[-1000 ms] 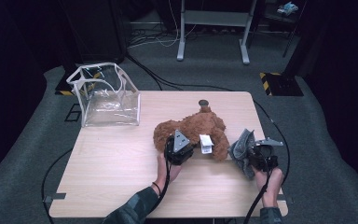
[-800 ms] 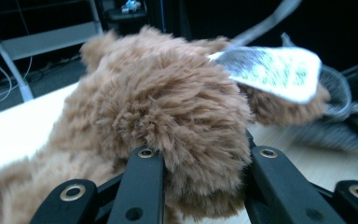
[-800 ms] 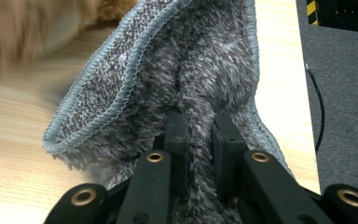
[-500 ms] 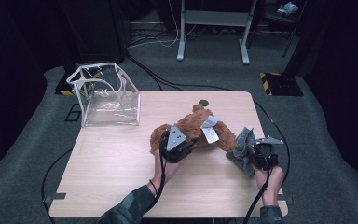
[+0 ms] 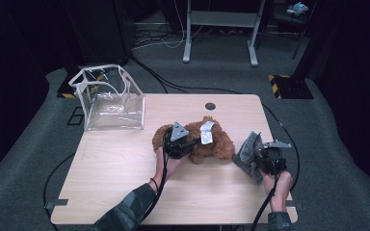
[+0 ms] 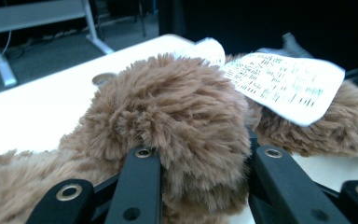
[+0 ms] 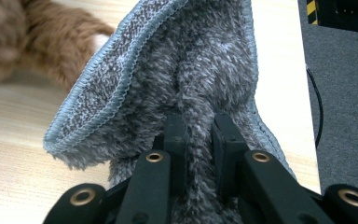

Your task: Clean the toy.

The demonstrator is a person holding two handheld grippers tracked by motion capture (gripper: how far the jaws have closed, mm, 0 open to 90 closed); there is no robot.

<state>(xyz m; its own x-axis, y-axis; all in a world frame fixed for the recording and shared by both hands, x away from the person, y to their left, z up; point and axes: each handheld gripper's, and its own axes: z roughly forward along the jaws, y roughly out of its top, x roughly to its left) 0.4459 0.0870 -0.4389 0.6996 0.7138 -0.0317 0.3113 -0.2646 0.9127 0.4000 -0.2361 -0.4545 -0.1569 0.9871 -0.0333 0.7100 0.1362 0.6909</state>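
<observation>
Clamping a fluffy limb of the brown plush toy (image 6: 177,126), your left gripper (image 5: 177,142) has just eased its jaws wider, though fur is bulging between them. Your right gripper (image 5: 269,158) pinches the grey cloth (image 7: 186,79). On the table (image 5: 111,168) the toy lies lengthwise left to right. From your left gripper view its white tag (image 6: 284,84) shows print

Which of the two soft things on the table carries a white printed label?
The brown plush toy, held by the left gripper; the grey cloth carries none.
</observation>
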